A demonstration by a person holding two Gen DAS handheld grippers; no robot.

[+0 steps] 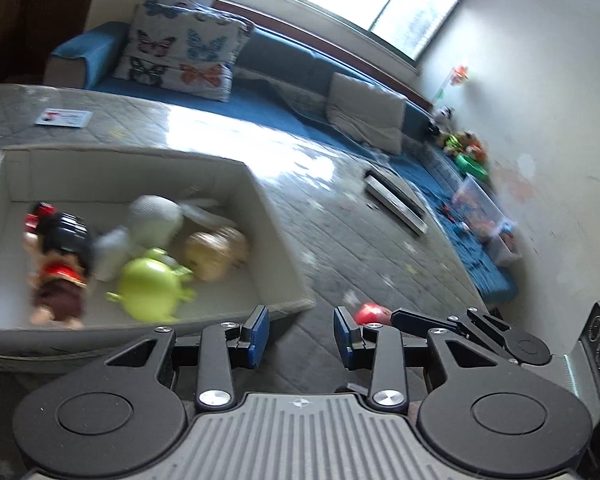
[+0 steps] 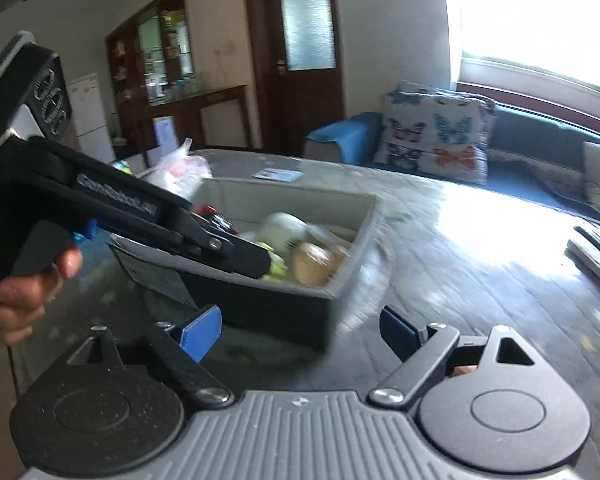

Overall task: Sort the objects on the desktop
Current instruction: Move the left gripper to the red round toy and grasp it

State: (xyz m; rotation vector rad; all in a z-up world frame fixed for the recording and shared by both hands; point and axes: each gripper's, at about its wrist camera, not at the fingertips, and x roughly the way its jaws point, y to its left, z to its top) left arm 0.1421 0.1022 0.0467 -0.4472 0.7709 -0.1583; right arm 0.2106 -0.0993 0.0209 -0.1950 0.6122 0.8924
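the big grey table (image 1: 340,248) has a shiny cover with lines on it. a pale box (image 1: 276,236) sits on it, on the left in the left wrist view. the toys are already in the box: a doll with black hair (image 1: 60,256), a green toy (image 1: 152,288), a tan round toy (image 1: 216,252) and a white one (image 1: 152,216).

a flat grey thing (image 1: 396,204) lies farther out on the table, well apart from the box. a small red thing (image 1: 370,313) shows just past the right finger of the left hand-held gripper (image 1: 302,338); it is too blurred to name.

the left hand-held gripper is open and holds nothing. the right hand-held gripper (image 2: 302,334) is wide open and empty too.

i think one toy has just gone in and the next pick is starting. the next move calls for going to the red thing, getting the fingers on both sides of it, and squeezing.
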